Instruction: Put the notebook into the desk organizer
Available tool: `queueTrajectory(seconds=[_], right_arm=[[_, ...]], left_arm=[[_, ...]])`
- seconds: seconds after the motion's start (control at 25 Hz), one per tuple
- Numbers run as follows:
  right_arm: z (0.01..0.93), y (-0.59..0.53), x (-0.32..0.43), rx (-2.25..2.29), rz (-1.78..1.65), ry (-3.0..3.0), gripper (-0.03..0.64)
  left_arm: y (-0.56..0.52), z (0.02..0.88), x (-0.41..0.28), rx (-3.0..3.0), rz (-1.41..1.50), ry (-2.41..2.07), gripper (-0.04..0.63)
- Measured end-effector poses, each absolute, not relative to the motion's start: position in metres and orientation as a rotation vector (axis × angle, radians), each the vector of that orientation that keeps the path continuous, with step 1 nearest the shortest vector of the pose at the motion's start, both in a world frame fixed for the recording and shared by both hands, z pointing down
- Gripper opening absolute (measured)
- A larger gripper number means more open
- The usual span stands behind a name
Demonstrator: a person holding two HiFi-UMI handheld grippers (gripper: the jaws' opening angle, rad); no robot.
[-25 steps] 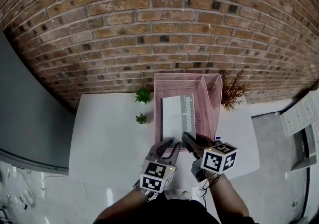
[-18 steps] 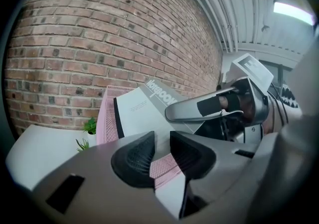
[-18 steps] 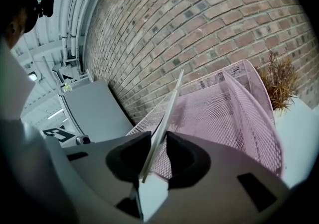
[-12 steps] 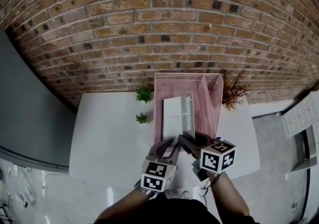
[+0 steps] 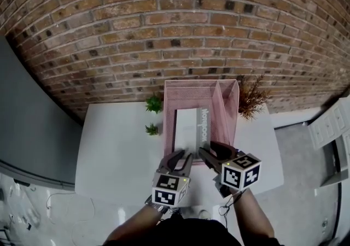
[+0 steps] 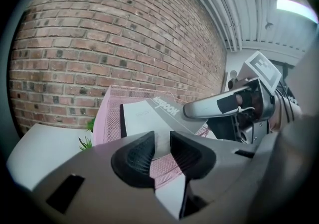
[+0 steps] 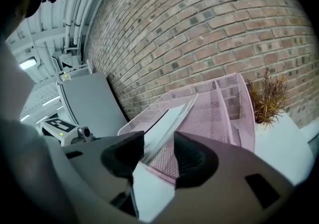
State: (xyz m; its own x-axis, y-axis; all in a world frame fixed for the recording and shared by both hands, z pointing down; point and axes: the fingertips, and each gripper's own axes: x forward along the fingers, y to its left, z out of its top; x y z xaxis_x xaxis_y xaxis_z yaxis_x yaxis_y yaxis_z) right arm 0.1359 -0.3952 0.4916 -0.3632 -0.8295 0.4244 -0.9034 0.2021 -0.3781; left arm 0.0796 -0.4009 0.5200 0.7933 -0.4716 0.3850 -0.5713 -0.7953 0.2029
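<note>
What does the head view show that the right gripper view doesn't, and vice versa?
Head view only: two small green plants on the table, left of the organizer. Right gripper view only: ceiling pipes and a lamp. Both: the pink organizer against the brick wall, the notebook in it, and the dried plant on its right.
</note>
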Motion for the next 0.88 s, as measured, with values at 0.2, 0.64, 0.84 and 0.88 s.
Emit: queueTrajectory(seconds=[0.2, 0.64, 0.84, 0.88], right_arm=[[0.475, -0.385, 0.150, 1.756, 0.825, -2.375, 0.187], [0.456, -0.356, 0.158, 1.700, 0.774, -2.512, 0.148], [0.446, -0.338, 0.157, 1.653, 0.730, -2.588, 0.033], [0.443, -0.334, 0.157, 1.642, 0.722, -2.607, 0.005]], left_arm=[[-0.403, 0.520, 0.079, 2.654, 0.461, -0.828, 0.100], [-0.384, 0.502, 0.085, 2.623, 0.385, -0.870, 0.100], [-0.360, 0.488, 0.082, 2.623, 0.347, -0.927, 0.100], [-0.354, 0.484, 0.082, 2.619, 0.340, -0.942, 0.100]])
